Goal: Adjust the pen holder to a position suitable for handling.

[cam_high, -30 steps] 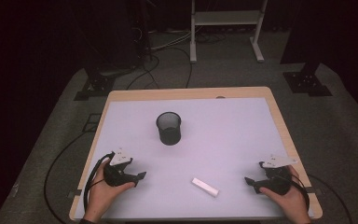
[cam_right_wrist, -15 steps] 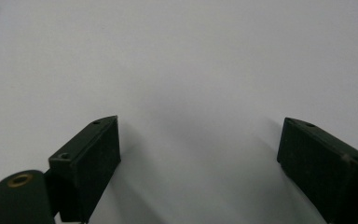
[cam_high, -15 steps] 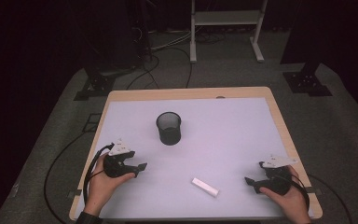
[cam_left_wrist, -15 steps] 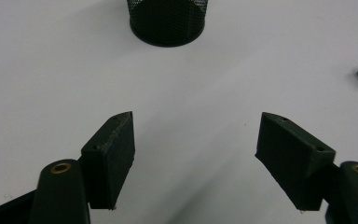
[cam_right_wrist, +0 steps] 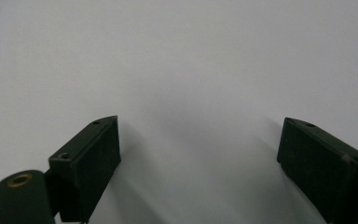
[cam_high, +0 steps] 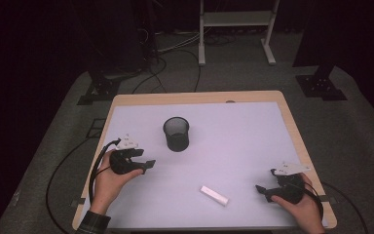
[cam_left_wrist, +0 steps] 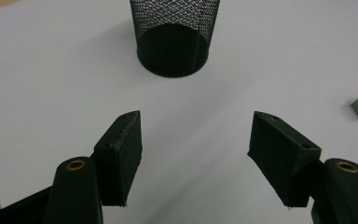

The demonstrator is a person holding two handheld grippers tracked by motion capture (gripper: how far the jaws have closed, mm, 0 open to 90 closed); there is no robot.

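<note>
Left gripper [cam_left_wrist: 195, 158], jaws just closing partway on nothing, faces mesh cup [cam_left_wrist: 174, 35]; apparently unlabelled.

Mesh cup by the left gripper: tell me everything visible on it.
The mesh cup is a small black cylinder of fine wire mesh with a solid-looking base band and an open top. It stands upright on the pale table, left of centre, and looks empty. Nothing touches it. The left gripper points at it from short of it, jaws open with nothing between them.
</note>
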